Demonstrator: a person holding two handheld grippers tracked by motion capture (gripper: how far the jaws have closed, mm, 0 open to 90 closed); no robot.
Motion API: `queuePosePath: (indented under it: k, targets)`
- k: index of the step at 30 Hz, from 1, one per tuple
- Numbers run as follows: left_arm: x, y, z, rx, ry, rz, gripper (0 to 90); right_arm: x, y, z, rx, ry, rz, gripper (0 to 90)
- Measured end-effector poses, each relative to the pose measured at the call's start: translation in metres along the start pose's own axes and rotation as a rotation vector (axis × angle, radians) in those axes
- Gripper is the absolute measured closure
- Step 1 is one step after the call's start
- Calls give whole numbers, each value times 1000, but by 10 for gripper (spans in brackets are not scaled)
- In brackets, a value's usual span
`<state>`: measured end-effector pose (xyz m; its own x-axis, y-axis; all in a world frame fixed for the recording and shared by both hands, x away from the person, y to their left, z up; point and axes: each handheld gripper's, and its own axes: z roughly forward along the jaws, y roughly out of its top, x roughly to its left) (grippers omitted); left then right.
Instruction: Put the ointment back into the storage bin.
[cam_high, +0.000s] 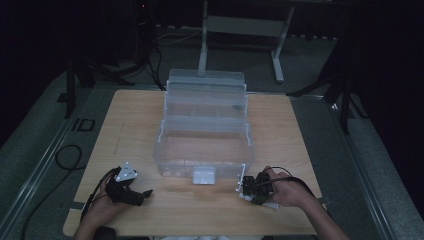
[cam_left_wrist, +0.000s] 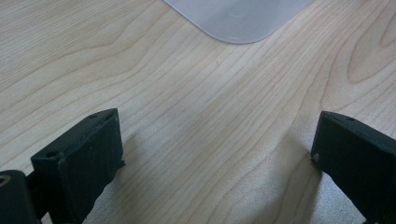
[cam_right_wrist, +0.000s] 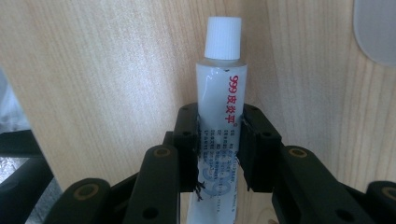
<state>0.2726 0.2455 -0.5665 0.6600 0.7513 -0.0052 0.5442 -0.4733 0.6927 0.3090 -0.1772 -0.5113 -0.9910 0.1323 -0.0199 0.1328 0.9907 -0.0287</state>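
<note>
A white ointment tube (cam_right_wrist: 222, 100) with a ribbed white cap and red print stands between the jaws of my right gripper (cam_right_wrist: 218, 140), which is shut on its lower body. In the high view that gripper (cam_high: 248, 188) sits at the table's front right, just beside the front right corner of the clear plastic box (cam_high: 165, 150). At the front left my left gripper (cam_high: 142, 195) rests low over the wood. Its jaws stand wide apart in the left gripper view (cam_left_wrist: 212, 154), with bare table between them.
The clear box stands open in the middle of the wooden table (cam_high: 130, 120), its tiered trays (cam_high: 206, 107) stepped toward the back and a white latch (cam_high: 203, 175) at its front. A rounded translucent corner (cam_left_wrist: 238, 18) lies ahead of the left gripper. Dark stands and cables surround the table.
</note>
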Motion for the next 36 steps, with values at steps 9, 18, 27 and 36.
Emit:
queuePosePath:
  k: [9, 18, 27, 36]
  targets:
    - [0, 0, 0, 0, 0, 0, 26, -3, 0, -21, -15, -17, -15, 703]
    - [0, 0, 0, -1, 0, -1, 26, -6, -1, -41, -18, -28, -27, 703]
    - [0, 0, 0, -1, 0, -1, 26, -8, -1, -57, 3, -26, -53, 703]
    - [0, 0, 0, -1, 0, -2, 26, -12, -4, -78, -13, -40, -50, 703]
